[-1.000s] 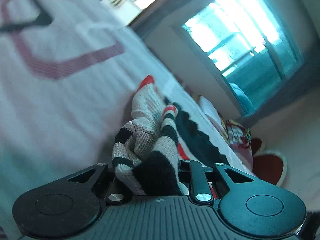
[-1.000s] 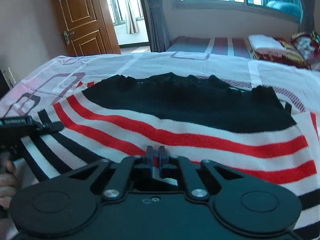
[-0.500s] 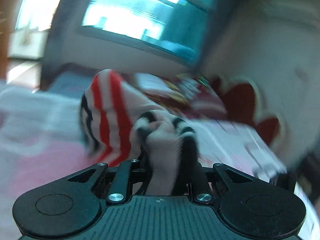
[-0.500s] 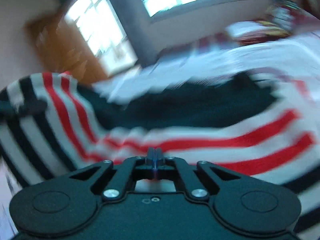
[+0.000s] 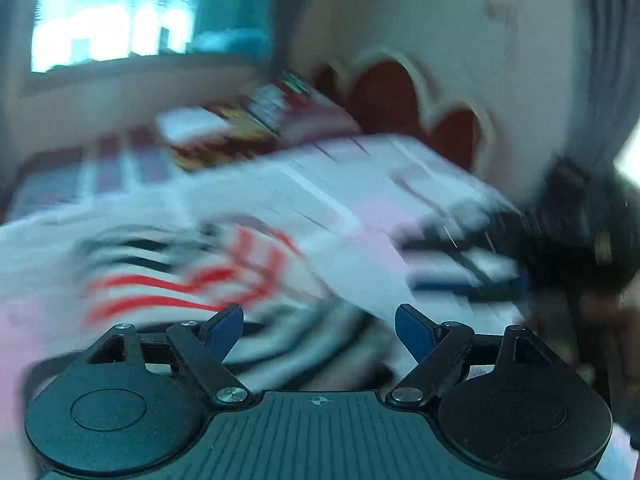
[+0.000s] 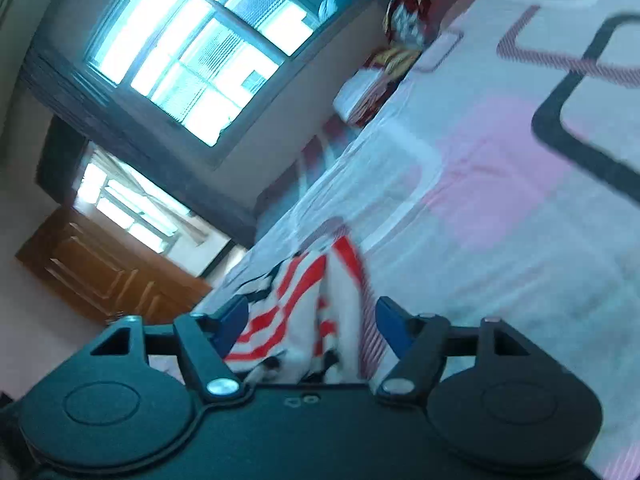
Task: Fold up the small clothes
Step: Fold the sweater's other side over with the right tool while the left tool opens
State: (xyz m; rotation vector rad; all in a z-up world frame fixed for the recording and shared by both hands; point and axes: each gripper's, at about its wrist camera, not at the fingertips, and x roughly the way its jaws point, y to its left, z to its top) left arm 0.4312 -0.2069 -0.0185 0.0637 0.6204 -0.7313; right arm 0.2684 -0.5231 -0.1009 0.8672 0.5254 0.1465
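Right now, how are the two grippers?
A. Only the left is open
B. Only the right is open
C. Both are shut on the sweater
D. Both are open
D: the left gripper and the right gripper each show blue fingers spread wide, with the striped sweater loose on the bed.

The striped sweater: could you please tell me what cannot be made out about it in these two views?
- Left wrist: sweater smeared by motion blur; its fold state is unreadable.
- Right wrist: sweater partly hidden behind the right gripper body; its near edge is cut off.
- Left wrist: dark object at right edge, too blurred to identify.
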